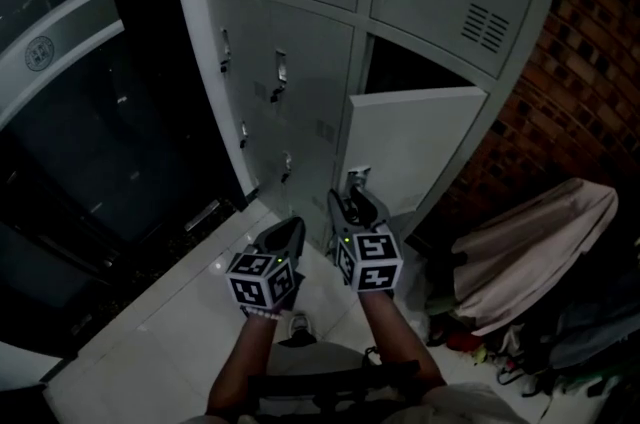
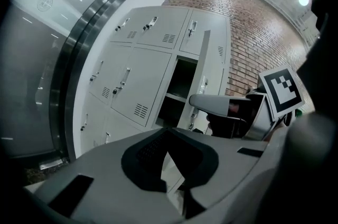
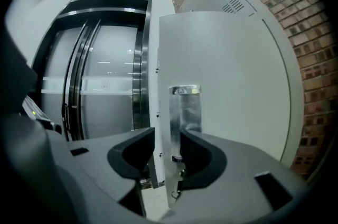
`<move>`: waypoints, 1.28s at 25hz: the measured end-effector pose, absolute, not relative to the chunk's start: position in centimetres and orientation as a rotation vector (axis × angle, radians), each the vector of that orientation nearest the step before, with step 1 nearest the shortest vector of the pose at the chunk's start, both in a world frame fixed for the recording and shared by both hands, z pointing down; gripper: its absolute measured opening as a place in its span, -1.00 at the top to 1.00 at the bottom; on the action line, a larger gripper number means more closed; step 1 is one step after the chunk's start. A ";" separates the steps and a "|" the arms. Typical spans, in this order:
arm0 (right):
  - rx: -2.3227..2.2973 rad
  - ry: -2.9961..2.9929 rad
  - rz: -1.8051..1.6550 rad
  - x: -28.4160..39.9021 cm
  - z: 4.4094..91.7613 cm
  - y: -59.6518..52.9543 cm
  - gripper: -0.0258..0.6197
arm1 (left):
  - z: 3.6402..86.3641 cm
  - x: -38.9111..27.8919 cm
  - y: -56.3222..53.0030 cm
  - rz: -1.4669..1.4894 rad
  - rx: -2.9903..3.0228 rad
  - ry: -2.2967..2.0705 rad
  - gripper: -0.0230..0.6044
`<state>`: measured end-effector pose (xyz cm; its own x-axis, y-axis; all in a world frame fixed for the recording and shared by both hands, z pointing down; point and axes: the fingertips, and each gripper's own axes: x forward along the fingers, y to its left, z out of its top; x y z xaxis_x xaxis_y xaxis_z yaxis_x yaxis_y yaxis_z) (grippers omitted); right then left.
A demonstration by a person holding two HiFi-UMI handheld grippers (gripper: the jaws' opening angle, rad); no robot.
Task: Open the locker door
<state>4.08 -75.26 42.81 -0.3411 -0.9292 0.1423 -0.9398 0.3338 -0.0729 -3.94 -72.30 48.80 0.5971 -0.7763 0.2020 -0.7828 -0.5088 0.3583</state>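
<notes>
1. The locker door (image 1: 415,147), at the centre of the head view, already stands swung well out, with the dark compartment (image 1: 400,67) showing behind it.
2. The right gripper (image 1: 352,199) has its jaws apart around the door's metal handle (image 3: 185,112), not clamped on it.
3. The left gripper (image 1: 292,230), lower centre, is closed on nothing.
4. Little seems left to do: perhaps a wider swing.

Locker door (image 1: 410,147) pale grey-white, handle (image 3: 185,112) shiny silver; lockers (image 1: 300,62) the same pale grey; brick wall (image 1: 590,62) at right red-brown, dark joints; marker cubes (image 1: 262,280) black-and-white squares; near floor (image 1: 180,332) white tile; cloth (image 1: 530,252) at right beige.
</notes>
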 end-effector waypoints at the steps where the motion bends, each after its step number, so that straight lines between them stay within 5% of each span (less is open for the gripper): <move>1: 1.747 -2.514 0.214 4.4 42.8 -74.1 0.37 | 48.8 -3.6 -71.2 0.022 2.415 -1.254 0.93; 10: 1.653 -2.561 0.126 8.9 42.8 -65.6 0.52 | 49.3 -0.4 -60.3 0.021 2.403 -1.298 0.93; 32: 1.762 -2.473 0.143 19.3 43.3 -57.0 0.51 | 50.8 3.8 -46.4 0.075 2.346 -1.314 0.93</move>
